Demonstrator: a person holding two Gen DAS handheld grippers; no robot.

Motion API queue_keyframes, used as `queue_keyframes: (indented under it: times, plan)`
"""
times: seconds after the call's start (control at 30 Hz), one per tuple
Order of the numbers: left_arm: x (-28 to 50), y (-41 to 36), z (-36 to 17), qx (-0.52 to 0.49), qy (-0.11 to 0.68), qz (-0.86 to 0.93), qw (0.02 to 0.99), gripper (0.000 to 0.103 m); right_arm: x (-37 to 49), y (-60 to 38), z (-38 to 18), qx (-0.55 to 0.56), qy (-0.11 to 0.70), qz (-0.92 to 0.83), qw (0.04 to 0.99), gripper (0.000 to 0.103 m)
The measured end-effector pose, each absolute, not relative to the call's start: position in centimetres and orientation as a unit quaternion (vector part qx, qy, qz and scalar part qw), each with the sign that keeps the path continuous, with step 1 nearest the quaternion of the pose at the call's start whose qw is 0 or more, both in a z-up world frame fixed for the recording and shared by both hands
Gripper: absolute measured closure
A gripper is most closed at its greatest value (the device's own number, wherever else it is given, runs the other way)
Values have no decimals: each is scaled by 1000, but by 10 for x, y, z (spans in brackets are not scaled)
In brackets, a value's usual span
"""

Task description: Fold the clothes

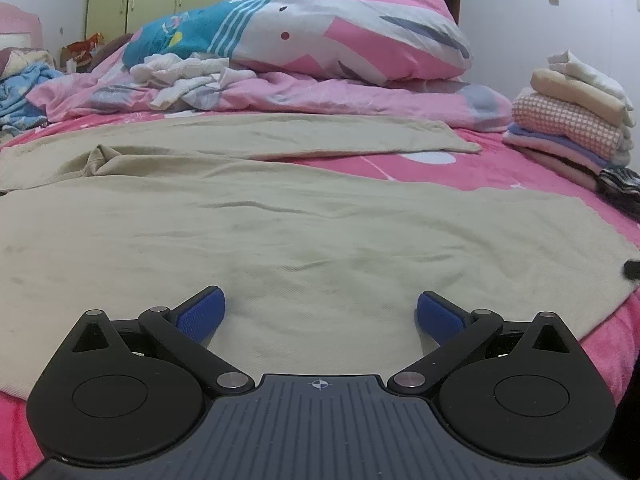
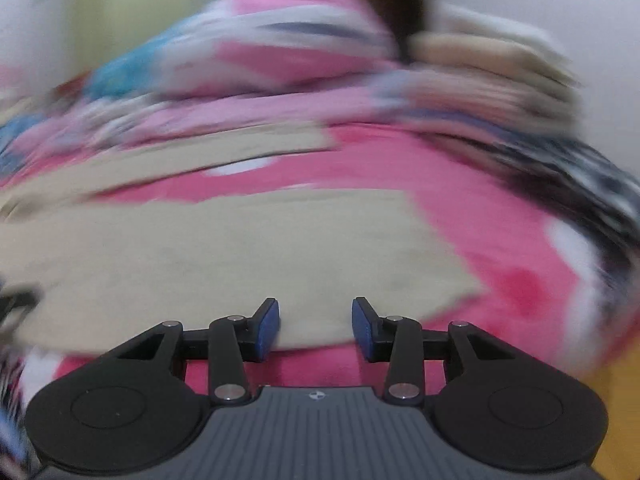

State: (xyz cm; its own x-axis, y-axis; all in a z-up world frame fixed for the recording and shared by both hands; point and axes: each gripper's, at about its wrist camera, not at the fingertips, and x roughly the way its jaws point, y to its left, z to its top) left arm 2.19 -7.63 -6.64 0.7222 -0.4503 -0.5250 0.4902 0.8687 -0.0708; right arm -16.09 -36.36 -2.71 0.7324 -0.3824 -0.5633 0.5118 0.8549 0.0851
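**Open middle, crowded far and right edges**

The beige garment (image 1: pixel 280 220) lies flat over the near half of the bed (image 1: pixel 460 168), and nothing stands on it, so a gripper can pass low across it. A bare pink strip runs between its two spread parts. Beyond, the heaped quilt (image 1: pixel 340 28) and crumpled white clothes (image 1: pixel 188 76) block the far side. At right, the stack of folded clothes (image 1: pixel 572 120) narrows passage along that edge.
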Motion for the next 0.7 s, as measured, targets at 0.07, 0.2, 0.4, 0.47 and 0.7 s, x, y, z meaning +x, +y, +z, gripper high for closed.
queue_keyframes:
  times: [0.07, 0.2, 0.4, 0.47, 0.7]
  plan:
    - [21, -76, -67, 37, 271, -254, 928, 0, -152, -375, -22, 146, 267, -257, 917, 61]
    - [19, -76, -69, 37, 264, -254, 930, 0, -95, -337, -13, 88, 258, -154, 950, 61]
    - [18, -76, -69, 36, 261, -256, 930, 0, -4, -300, -32, -2, 318, -32, 948, 63]
    - [18, -76, -69, 36, 262, -257, 930, 0, 2, -322, -31, -2, 324, -45, 945, 63]
    - [20, -74, -68, 36, 265, -261, 928, 0, -31, -467, -27, 71, 319, -242, 914, 61]
